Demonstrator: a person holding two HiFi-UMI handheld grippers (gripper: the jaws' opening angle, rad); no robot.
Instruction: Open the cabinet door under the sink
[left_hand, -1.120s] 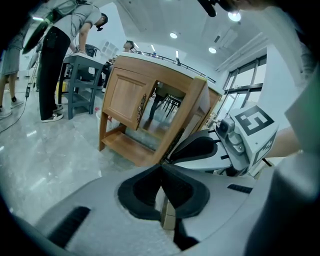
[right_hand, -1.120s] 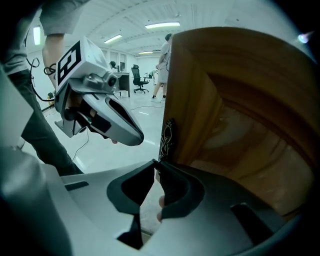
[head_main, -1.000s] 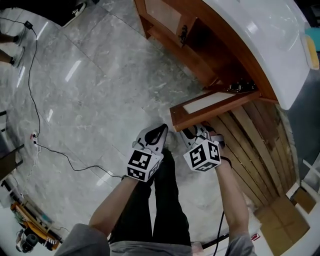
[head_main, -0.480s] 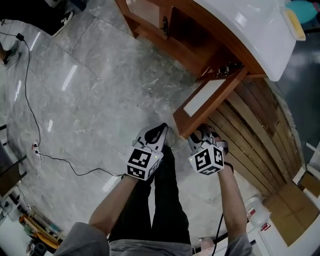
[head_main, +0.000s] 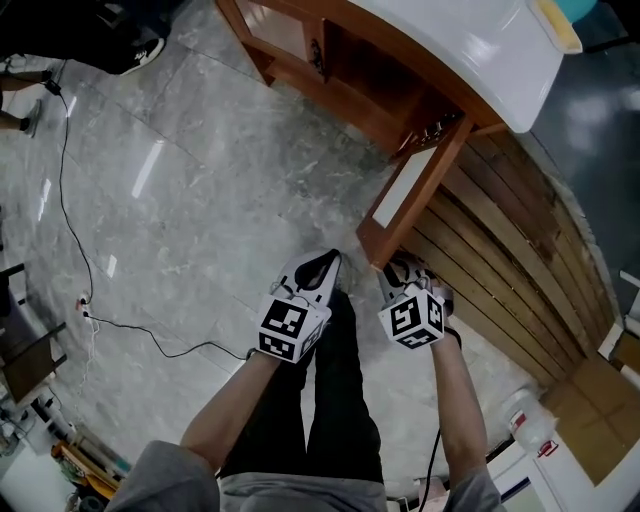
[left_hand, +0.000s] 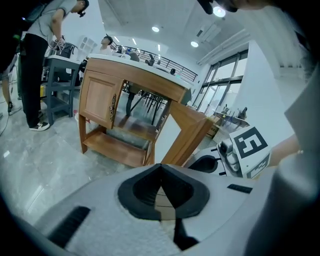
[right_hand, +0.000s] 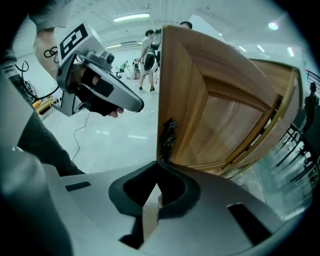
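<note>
left of the cabinet door, your left gripper hangs with its jaws closed on nothing. the door, under the sink, stands wide open. at the door's free edge, your right gripper has its jaws pinched on the ornate handle. opening looks nearly done; next, release cleanly. no readable writing, only square markers.

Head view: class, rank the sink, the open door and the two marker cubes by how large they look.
1. sink, though the frame cuts it
2. door
3. left cube and right cube: alike, unranked
</note>
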